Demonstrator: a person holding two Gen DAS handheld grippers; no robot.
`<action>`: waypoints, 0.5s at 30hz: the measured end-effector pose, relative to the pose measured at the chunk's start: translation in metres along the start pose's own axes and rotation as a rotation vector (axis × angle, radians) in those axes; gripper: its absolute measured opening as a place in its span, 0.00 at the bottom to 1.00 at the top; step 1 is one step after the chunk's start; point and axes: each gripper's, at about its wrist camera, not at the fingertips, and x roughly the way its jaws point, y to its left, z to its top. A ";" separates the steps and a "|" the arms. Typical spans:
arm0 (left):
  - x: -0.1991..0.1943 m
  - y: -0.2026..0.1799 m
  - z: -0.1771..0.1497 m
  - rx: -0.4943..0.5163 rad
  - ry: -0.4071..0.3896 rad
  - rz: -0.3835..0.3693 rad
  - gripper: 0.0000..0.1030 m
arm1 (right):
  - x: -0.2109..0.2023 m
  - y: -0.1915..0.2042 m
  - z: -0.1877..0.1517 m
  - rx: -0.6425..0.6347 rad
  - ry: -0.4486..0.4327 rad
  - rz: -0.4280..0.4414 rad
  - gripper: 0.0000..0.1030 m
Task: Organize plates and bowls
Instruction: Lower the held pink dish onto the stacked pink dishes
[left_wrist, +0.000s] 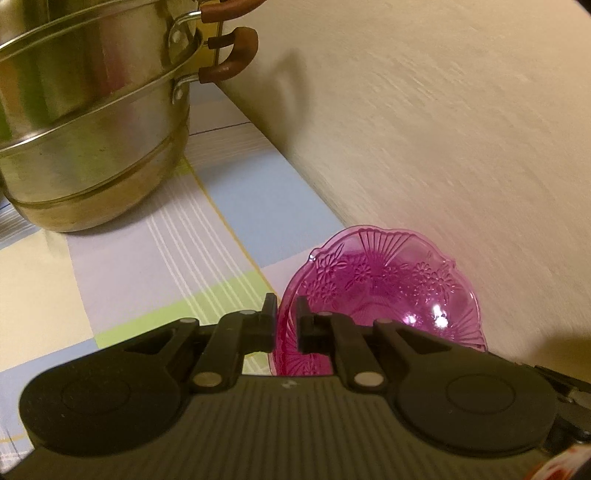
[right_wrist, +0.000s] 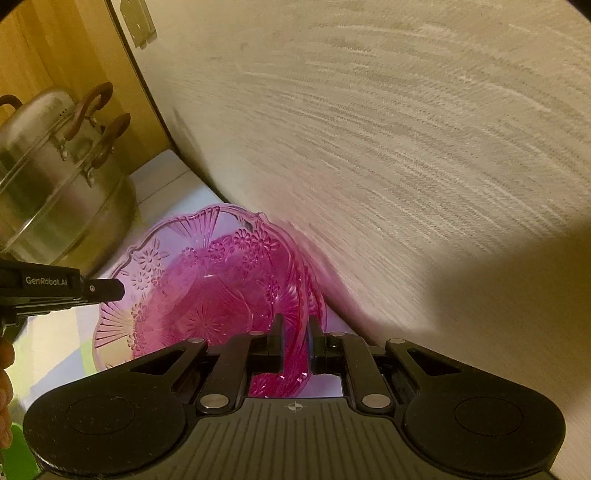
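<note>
You face a cream, rough-textured wall (right_wrist: 406, 147) that runs along the far edge of a tabletop covered with a pastel checked cloth (left_wrist: 177, 251). On that cloth, well apart from your hands, stands a large stacked stainless-steel steamer pot (left_wrist: 92, 122) with brown loop handles (left_wrist: 236, 55); in the right wrist view it shows a domed lid.

Close against the wall sits the translucent pink plastic bowl (right_wrist: 207, 291), pressed with flower and fan patterns and edged with a scalloped rim. It is tilted, one side toward the wall. Whether it touches the cloth cannot be determined.

Your right gripper (right_wrist: 295, 332) is clamped on the bowl's rim at the wall side, rim between the pads. Your left gripper (left_wrist: 287, 314) is clamped on the opposite rim; in the right wrist view its black finger (right_wrist: 103, 290) meets the bowl's left edge.
</note>
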 end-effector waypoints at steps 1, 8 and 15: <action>0.001 0.001 0.000 -0.004 -0.001 -0.003 0.08 | 0.001 0.001 -0.001 0.000 -0.001 -0.004 0.11; 0.007 0.004 -0.002 -0.005 0.000 -0.022 0.08 | 0.006 0.003 -0.001 0.004 -0.003 -0.027 0.11; 0.009 0.005 -0.003 -0.005 -0.002 -0.025 0.08 | 0.009 0.005 -0.002 0.008 -0.011 -0.040 0.11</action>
